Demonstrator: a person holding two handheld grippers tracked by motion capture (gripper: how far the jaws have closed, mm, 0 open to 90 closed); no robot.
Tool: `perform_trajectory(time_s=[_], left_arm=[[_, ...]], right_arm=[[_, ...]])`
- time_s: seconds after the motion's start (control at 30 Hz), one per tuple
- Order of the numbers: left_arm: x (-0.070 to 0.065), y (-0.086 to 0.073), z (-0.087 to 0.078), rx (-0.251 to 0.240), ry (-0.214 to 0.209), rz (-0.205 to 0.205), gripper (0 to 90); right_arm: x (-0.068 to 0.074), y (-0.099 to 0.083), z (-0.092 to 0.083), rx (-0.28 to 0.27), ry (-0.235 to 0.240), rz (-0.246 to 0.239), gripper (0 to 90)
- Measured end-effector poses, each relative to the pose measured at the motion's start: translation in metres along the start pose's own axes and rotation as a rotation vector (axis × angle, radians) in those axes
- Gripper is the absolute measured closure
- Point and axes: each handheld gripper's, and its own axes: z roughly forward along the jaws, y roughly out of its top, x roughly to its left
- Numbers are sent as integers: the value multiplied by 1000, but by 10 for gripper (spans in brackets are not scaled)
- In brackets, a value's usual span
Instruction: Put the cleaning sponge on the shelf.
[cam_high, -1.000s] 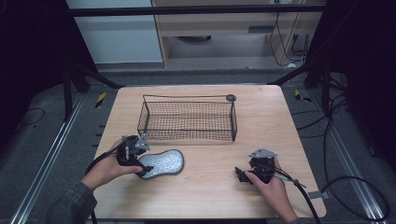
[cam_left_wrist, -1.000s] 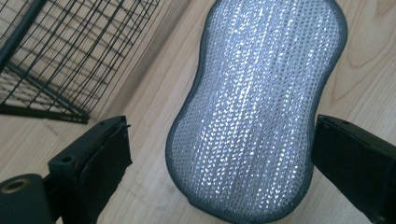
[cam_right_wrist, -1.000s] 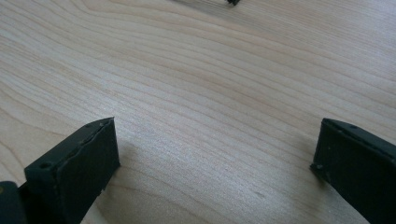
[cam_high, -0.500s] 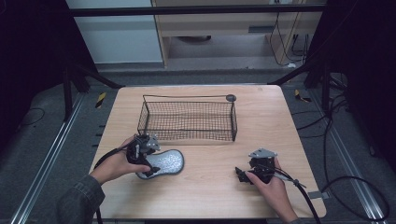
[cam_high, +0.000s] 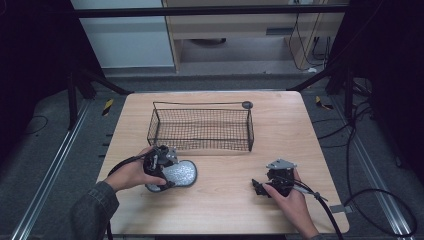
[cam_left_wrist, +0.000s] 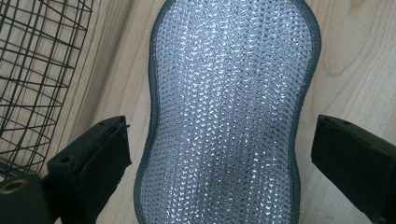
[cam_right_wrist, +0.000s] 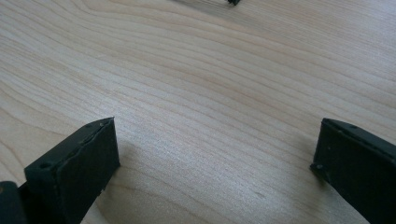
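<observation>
A wire mesh basket (cam_high: 200, 127), black and rectangular, is set on the far-centre part of a light wooden table (cam_high: 280, 125). A small dark round disc (cam_high: 247, 104) is seen at the basket's far right corner; whether it is attached cannot be told. Part of the basket's mesh (cam_left_wrist: 37, 70) is also caught at the left of the left gripper view. Grey floor (cam_high: 60, 150) is seen around the table, with metal rails (cam_high: 45, 185) at left and right. Black cables (cam_high: 370, 150) are strewn on the floor at right. Yellow-black striped pieces (cam_high: 107, 106) are seen left and right of the table's far edge. A cabinet (cam_high: 230, 25) is placed beyond.
</observation>
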Motion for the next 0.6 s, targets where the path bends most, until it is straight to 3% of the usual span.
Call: perform_trajectory(time_s=[0.27, 0.6], left_arm=[[-1, 4, 7, 27, -27, 28, 40], [3, 3, 14, 38, -35, 23, 39]], right_arm=[[0, 0, 0, 0, 0, -1, 4], [0, 0, 0, 0, 1, -1, 4]])
